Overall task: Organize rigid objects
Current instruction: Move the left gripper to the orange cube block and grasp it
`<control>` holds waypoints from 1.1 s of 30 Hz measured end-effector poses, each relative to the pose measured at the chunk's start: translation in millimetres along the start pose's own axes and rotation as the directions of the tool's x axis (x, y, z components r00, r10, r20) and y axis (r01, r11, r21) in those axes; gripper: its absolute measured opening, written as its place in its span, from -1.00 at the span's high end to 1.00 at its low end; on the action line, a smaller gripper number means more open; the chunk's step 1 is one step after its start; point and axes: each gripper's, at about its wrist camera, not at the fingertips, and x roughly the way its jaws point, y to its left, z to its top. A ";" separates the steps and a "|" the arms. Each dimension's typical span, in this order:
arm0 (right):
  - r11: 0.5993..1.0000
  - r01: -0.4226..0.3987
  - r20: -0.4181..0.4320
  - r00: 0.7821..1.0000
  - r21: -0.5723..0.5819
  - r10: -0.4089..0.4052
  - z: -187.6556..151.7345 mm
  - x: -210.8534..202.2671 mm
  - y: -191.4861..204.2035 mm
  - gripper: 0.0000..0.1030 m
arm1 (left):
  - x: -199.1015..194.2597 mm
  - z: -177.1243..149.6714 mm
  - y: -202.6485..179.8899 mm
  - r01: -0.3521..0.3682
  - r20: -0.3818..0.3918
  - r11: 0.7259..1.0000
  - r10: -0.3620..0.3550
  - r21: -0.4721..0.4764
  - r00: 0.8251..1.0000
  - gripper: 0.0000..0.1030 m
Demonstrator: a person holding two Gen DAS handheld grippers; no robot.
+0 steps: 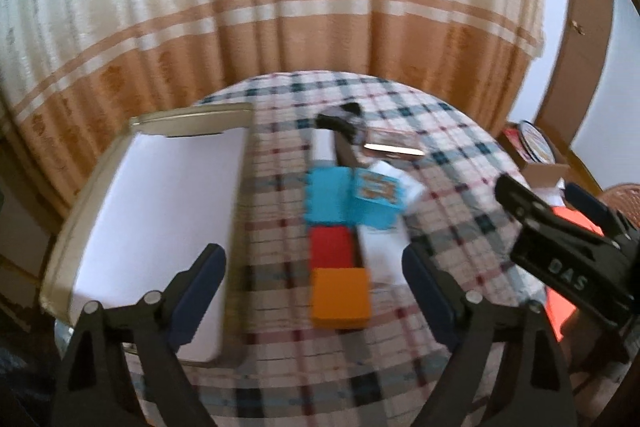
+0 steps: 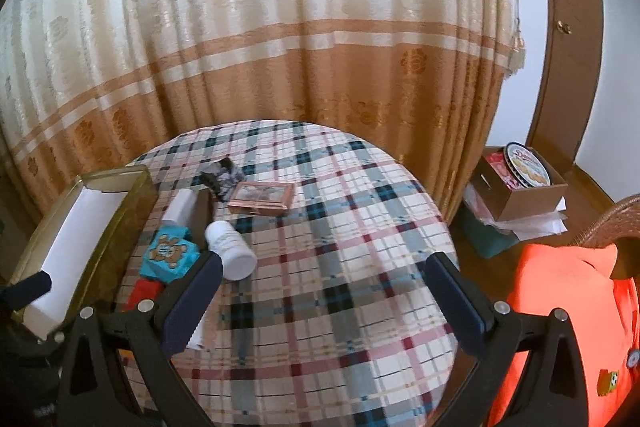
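Note:
On the plaid-covered round table (image 1: 440, 163) lie an orange block (image 1: 340, 298), a red block (image 1: 331, 247), a blue block (image 1: 326, 199), a blue bear-print box (image 1: 376, 197), white boxes and a pink flat case (image 1: 394, 145). The bear-print box (image 2: 170, 255), a white bottle (image 2: 232, 247) on its side and the pink case (image 2: 262, 198) show in the right wrist view. My left gripper (image 1: 314, 291) is open and empty above the orange block. My right gripper (image 2: 320, 291) is open and empty over bare cloth (image 2: 340, 227); it also shows in the left wrist view (image 1: 560, 251).
An open gold-rimmed box with a white lining (image 1: 160, 211) stands at the table's left, also seen in the right wrist view (image 2: 80, 223). A curtain (image 2: 280, 67) hangs behind. A cardboard box with a tin (image 2: 520, 183) and an orange garment (image 2: 560, 327) are at the right.

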 end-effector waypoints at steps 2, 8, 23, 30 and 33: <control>1.000 0.008 -0.006 1.000 0.008 -0.008 -1.2 1.0 -6.5 -0.99 | 3.7 -1.4 -10.3 0.019 -0.020 1.000 -0.018 0.022 1.000 -0.76; 0.999 0.022 -0.018 1.000 0.023 -0.021 -3.7 2.4 -19.9 -0.99 | 23.9 -10.2 -30.9 0.029 -0.102 0.997 -0.022 0.065 0.995 -0.50; 0.998 -0.021 -0.037 0.999 0.057 0.023 -8.0 12.9 -29.2 -0.99 | 39.3 -23.7 -4.8 0.039 -0.169 0.999 -0.043 -0.029 0.985 -0.42; 0.996 -0.044 -0.062 0.997 0.078 0.049 -13.1 22.2 -33.8 -0.99 | 48.3 -22.3 -9.0 -0.011 -0.173 1.000 0.009 -0.009 0.985 -0.29; 0.995 -0.044 -0.067 0.996 0.086 0.050 -14.0 24.3 -36.6 -0.99 | 49.8 -22.9 -10.6 -0.029 -0.164 1.000 0.030 0.009 0.986 -0.20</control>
